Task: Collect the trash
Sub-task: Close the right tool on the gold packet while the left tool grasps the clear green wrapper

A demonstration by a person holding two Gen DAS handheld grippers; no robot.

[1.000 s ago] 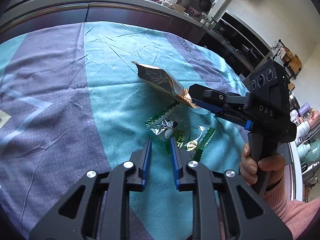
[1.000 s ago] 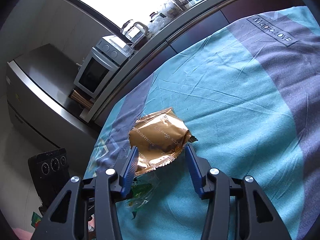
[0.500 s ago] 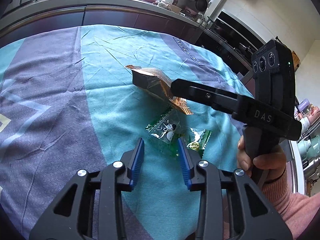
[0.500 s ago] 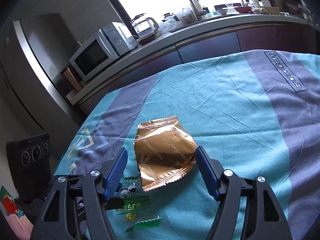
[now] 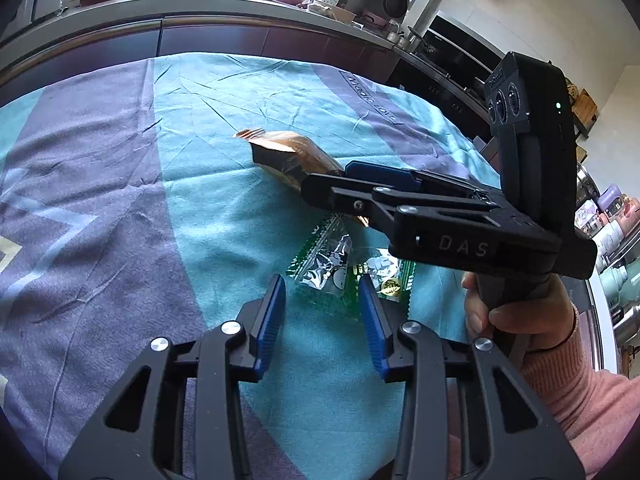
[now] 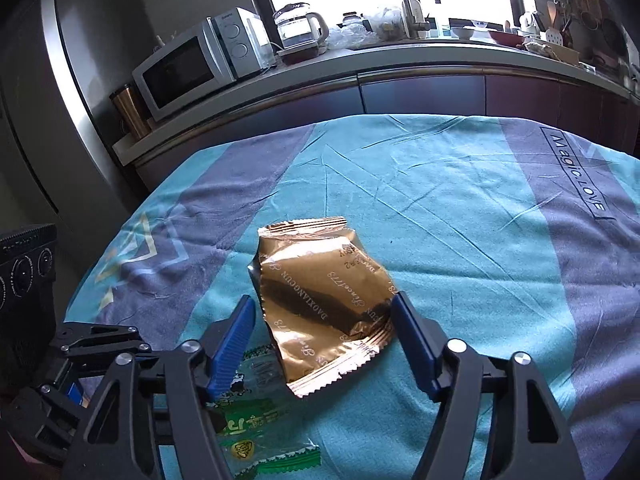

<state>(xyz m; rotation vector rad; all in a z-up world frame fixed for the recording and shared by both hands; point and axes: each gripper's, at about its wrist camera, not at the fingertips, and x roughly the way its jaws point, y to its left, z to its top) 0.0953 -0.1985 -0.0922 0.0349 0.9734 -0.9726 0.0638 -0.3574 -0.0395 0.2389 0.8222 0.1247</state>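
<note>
A gold foil snack wrapper lies on the teal and purple tablecloth. My right gripper is open, its blue fingers on either side of the wrapper's near end. The wrapper also shows in the left wrist view, partly behind the right gripper. Two clear wrappers with green edges lie on the cloth just beyond my left gripper, which is open with its fingertips flanking them. They show in the right wrist view too.
A kitchen counter with a microwave and a kettle runs along the far side of the table. A steel fridge stands at the far left. Shelves with bottles stand beyond the table's right edge.
Both grippers opened wider. The right gripper let the gold wrapper down from its tilted lift to lie flat on the cloth and now straddles it. The left gripper backed slightly from the green wrappers.
</note>
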